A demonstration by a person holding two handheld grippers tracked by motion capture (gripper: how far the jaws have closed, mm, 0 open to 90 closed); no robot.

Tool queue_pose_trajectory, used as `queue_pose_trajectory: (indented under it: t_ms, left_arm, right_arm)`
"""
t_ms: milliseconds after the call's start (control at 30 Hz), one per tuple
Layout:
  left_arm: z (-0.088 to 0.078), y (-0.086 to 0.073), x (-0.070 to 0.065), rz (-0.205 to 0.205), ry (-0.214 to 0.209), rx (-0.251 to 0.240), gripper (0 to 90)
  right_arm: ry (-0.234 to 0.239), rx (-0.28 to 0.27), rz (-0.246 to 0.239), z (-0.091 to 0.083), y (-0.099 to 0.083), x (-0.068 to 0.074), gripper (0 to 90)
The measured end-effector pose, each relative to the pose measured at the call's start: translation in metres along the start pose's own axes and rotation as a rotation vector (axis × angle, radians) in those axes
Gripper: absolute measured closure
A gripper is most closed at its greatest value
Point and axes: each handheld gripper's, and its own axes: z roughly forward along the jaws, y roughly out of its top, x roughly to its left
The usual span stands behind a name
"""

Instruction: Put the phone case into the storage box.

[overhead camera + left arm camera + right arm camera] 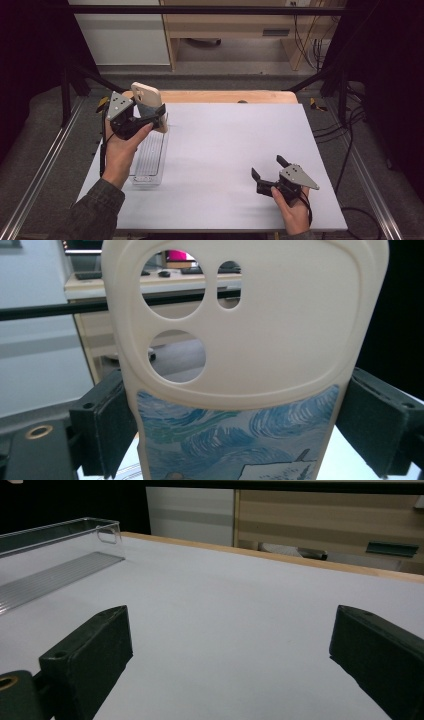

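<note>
A cream phone case point(148, 100) with camera cut-outs and a blue swirled painting on its lower back is held upright above the far end of a clear plastic tray point(149, 159). My left gripper point(150, 118) is shut on the phone case point(240, 355), its black pads point(107, 427) pressing both long edges. My right gripper point(270, 167) rests low over the white table near the front right, open, with nothing between its fingertips point(97, 647). The clear tray point(55, 562) lies to the left in the right gripper view.
The white table top point(230, 150) has a wooden strip point(225, 96) along its far edge. Metal rails point(40, 170) run along both sides. Beyond the table stand wooden furniture point(235, 30) and cables point(310, 45).
</note>
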Motion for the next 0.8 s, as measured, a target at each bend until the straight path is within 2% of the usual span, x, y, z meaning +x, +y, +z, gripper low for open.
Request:
queue_pose_trajectory:
  t_ms: [133,400,633,800]
  left_arm:
    - [0.005,-0.004,0.008,-0.003,0.026,0.013,11.0]
    - [0.02,-0.01,0.023,-0.043,0.064,0.027,11.1]
    - [0.023,-0.01,0.034,-0.046,0.097,0.03,11.0]
    - [0.026,-0.01,0.035,-0.043,0.107,0.033,11.0]
  right_arm:
    - [0.019,-0.003,-0.021,0.0,-0.001,0.001,2.3]
    - [0.028,-0.009,-0.053,0.0,-0.002,0.002,2.3]
    - [0.043,-0.016,-0.07,0.0,-0.002,0.003,2.9]
    - [0.052,-0.017,-0.077,0.0,-0.002,0.005,2.7]
